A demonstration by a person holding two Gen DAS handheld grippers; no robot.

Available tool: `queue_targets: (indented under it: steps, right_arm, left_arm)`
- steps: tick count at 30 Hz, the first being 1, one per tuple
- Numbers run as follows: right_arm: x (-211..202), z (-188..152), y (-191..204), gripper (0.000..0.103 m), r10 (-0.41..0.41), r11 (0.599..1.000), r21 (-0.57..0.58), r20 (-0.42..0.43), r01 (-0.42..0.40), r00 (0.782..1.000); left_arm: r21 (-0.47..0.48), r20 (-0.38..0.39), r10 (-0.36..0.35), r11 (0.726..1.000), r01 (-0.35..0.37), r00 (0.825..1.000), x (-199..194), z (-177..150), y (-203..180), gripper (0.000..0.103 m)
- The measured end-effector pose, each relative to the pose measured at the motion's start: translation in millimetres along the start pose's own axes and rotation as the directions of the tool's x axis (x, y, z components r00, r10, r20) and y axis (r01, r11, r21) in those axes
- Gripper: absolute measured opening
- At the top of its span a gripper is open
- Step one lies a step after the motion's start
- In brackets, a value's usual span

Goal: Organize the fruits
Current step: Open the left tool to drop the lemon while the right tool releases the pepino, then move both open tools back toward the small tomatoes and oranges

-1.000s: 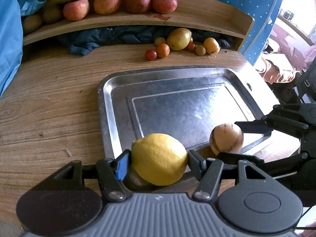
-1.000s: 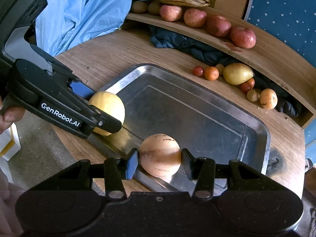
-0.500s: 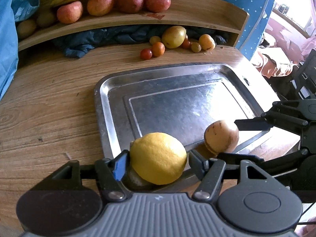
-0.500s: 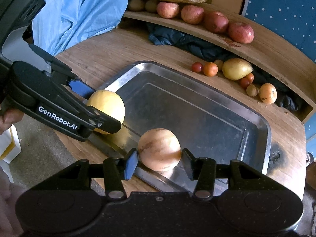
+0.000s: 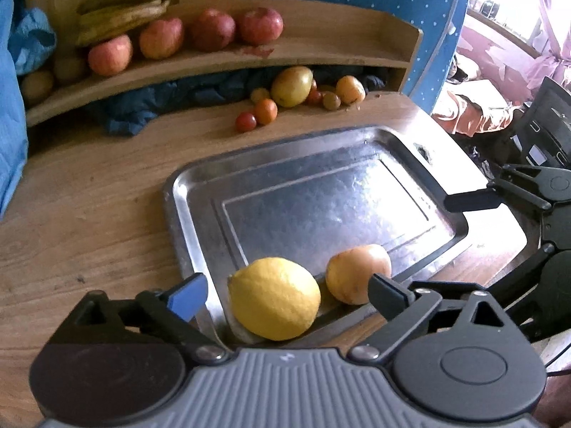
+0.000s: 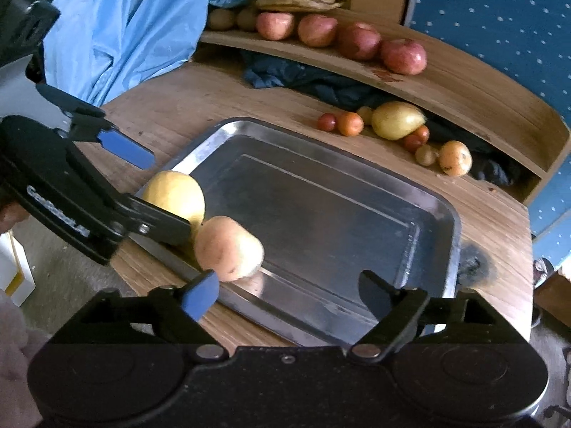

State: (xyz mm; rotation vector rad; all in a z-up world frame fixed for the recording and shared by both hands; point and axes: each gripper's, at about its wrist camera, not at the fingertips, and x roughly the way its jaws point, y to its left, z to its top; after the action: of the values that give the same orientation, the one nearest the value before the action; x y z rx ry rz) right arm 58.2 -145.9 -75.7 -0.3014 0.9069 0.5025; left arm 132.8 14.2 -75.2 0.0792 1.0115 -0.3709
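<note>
**Both fruits released onto the tray's near edge**

My left tongs (image 5: 287, 294) have just been opening, and their fingers now stand wide on either side of the lemon (image 5: 274, 297) without pressing it. It sits on the near rim of the metal tray (image 5: 192, 192), apparently on the sloped lip and not on the flat floor. My right tongs (image 6: 287, 294) have likewise just spread; the tan round fruit (image 6: 228, 248) lies near the blue pad of their left finger, clear of the right finger, and nothing is gripped. In the left view the two fruits rest just beside each other at the same edge. I judge they ended up here because I brought them in low from the near side of the table (image 5: 82, 207) and let go as soon as they were over metal. On that lip either one could roll, so I would watch them before backing away.

The rest waits at the back: red apples (image 5: 162, 37) and bananas (image 5: 123, 0) on the curved wooden shelf (image 5: 321, 55), a yellow-green mango (image 5: 292, 85) and small tomatoes (image 5: 246, 122) below it against a dark blue cloth (image 5: 142, 110).

I cannot see under the lemon, since my own tongs' housing cuts off the tray's near rim. Both views are softly blurred, so I cannot name the tan fruit or the small round ones on the shelf's far left.
</note>
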Motion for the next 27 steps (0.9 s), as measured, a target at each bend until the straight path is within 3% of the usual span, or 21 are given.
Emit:
queue_targets:
  steps: [3,13,27]
  right_arm:
    - [-1.8,-0.5,-5.8,0.097,-0.016,1.000,0.025,0.000,0.016,1.000]
    - [4.7,15.6,-22.8,0.102,-0.051,0.993,0.109,0.004,0.050,0.999]
    - [15.8,41.2,-38.0,0.102,-0.122,0.977,0.174,-0.007,0.122,0.992]
  left_arm:
    - [0.006,0.014,0.028,1.000,-0.028,1.000,-3.9,4.8,2.4,0.101]
    - [-0.014,0.045,0.092,0.996,-0.092,0.995,1.3,32.7,26.1,0.102]
    - [-0.045,0.071,0.101,0.994,-0.098,0.992,22.5,79.9,60.7,0.103]
